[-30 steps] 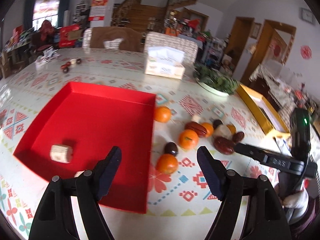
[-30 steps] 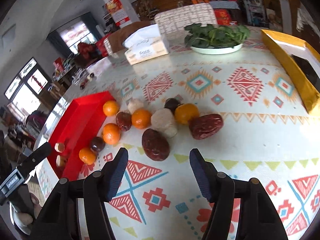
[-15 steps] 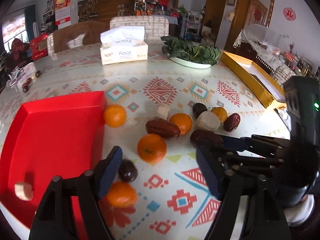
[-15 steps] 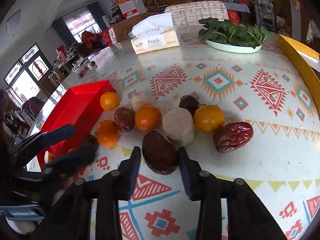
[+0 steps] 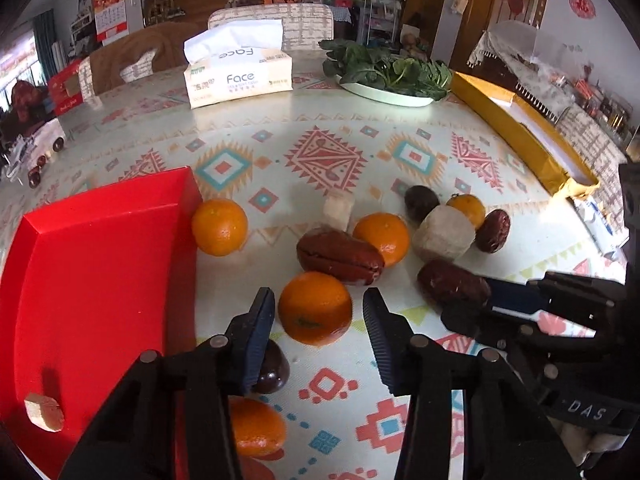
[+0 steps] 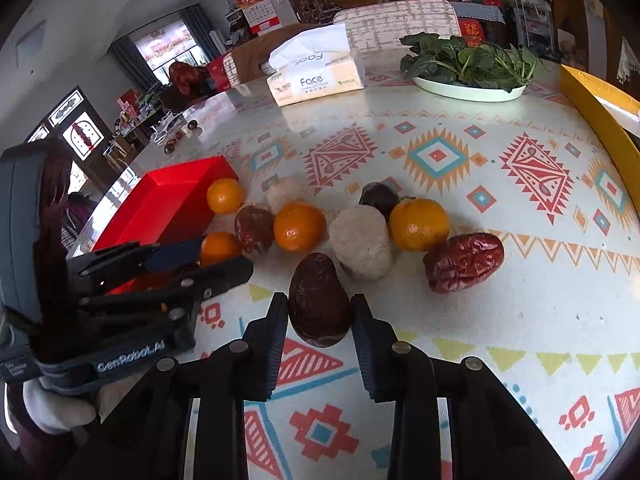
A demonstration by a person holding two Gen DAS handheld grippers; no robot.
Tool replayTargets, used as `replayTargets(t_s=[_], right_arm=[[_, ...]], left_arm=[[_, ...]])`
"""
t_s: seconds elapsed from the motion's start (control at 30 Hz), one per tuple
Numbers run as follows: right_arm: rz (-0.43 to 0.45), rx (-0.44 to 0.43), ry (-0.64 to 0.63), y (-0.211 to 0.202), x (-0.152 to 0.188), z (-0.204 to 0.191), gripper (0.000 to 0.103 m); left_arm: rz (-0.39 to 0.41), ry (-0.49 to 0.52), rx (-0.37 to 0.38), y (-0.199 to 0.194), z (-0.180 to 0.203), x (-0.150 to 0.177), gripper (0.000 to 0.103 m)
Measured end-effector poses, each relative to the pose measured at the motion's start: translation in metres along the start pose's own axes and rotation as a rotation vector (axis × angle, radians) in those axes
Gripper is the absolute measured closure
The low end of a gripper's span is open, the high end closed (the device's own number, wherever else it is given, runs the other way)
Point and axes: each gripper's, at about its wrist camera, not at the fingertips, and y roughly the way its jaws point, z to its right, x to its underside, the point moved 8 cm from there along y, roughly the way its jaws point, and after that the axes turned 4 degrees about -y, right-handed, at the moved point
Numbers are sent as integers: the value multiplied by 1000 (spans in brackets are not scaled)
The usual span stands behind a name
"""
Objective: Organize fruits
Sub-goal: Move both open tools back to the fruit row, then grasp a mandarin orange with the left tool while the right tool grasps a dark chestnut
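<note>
Several oranges, red dates, dark round fruits and pale chunks lie on the patterned tablecloth beside a red tray (image 5: 92,264). My left gripper (image 5: 319,322) is partly closed around an orange (image 5: 315,307), with small gaps at both fingers. My right gripper (image 6: 319,316) is shut on a dark brown date (image 6: 319,298), which rests on the table; it also shows in the left wrist view (image 5: 454,288). A pale chunk (image 5: 44,412) lies in the tray.
A tissue box (image 5: 238,72) and a plate of greens (image 5: 386,74) stand at the back. A yellow box (image 5: 524,132) lies along the right edge. A dark fruit (image 5: 272,370) and another orange (image 5: 256,426) lie under my left gripper.
My left gripper moved right from over the tray to the fruit and narrowed around an orange. My right gripper moved forward and closed on the dark brown date.
</note>
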Motion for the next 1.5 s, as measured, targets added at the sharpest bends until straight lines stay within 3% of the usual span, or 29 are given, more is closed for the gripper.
replayTargets(t_s=[0.2,0.27,0.67,0.8,1.07,1.3,1.5], right_arm=[[2,-16,14,-9,5,1,68],[3,-15,17,-12,7,2,68],[34,-87,82,-37,15,-5,69],[46,-107,75,-44,13,-18,69],[50,-169,12,-46,1,-69,69],[25,-246,-58,-27,-14,-132,69],[-10,-277,-106,0,-21,-173,69]], left_arm=[[-4,7,-25,5,4,-2,58],[6,16,-48,4,6,-1,68],[105,-154,102,-55,-2,21,68],[162,-220,102,-81,-22,26,68],[262,-381,45,-125,-97,35,68],[264,-506,10,-126,-150,53,68],[250,-549,-7,-119,-173,64,68]])
